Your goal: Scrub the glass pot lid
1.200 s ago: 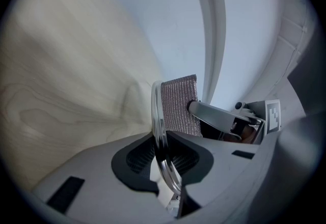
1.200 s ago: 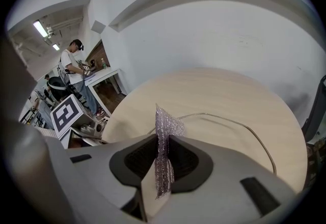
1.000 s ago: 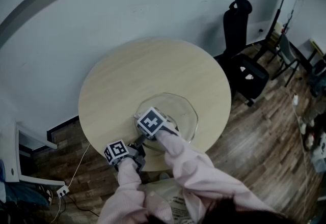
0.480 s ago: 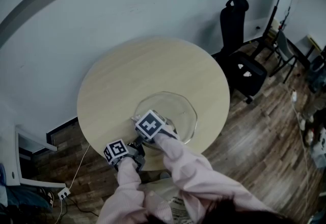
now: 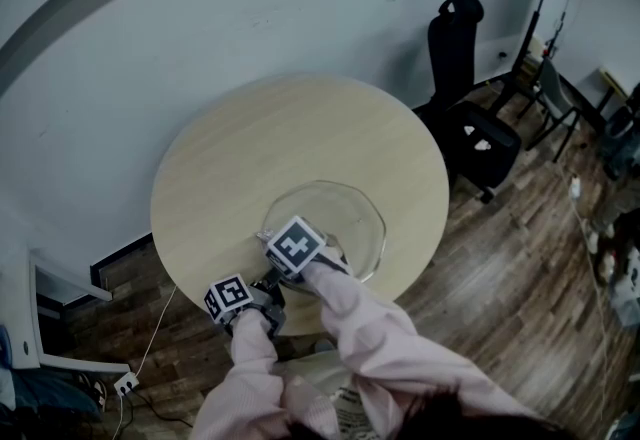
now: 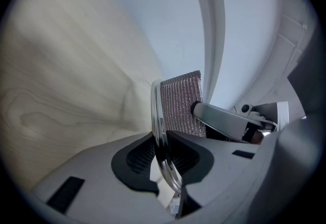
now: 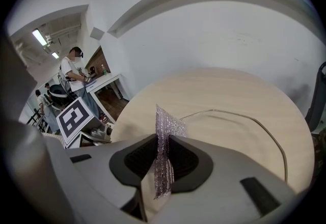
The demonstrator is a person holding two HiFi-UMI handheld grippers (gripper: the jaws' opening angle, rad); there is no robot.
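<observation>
The glass pot lid lies on the round wooden table, near its front edge. My left gripper is shut on the lid's metal rim, which runs upright between its jaws. My right gripper hovers over the lid's near side, shut on a silvery mesh scrub cloth. In the left gripper view the cloth lies against the lid just beyond the rim, with a right gripper finger behind it. In the right gripper view the lid's rim curves across the tabletop.
A black office chair stands right of the table on the wooden floor. A white wall runs behind the table. A white desk and a power strip are at the lower left. People stand at a bench far off.
</observation>
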